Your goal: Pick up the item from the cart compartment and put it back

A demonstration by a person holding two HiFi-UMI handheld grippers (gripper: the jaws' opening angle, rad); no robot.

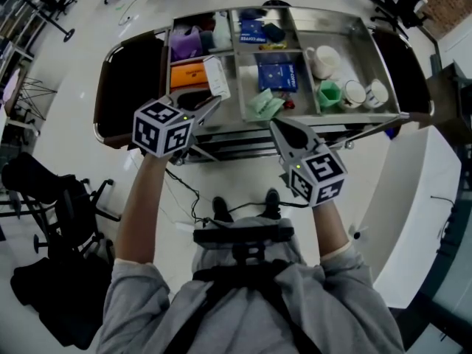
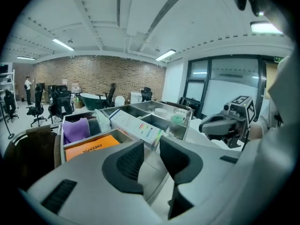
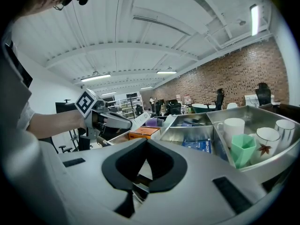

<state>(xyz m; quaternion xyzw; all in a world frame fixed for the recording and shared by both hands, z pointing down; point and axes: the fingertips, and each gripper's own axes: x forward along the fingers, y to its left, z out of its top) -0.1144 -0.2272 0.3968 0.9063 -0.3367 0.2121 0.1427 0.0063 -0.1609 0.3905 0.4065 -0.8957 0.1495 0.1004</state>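
The left gripper (image 1: 212,103) has its fingers clamped on the lower end of a white box (image 1: 216,76), held tilted above the cart (image 1: 363,43) near the orange packet (image 1: 188,74). Putting it back well likely means keeping that squeeze steady and lowering it end-first into its compartment before letting go. The right gripper (image 3: 147,141) hangs with fingers closed on nothing; only the head view shows the compartments beneath the box, while the left gripper view shows its printed face.

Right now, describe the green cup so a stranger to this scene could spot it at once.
Find the steel cart, then its right-hand compartment, the one holding mugs. The green cup stands at that compartment's near left corner; it is the only coloured, angular-sided vessel among three round white mugs.
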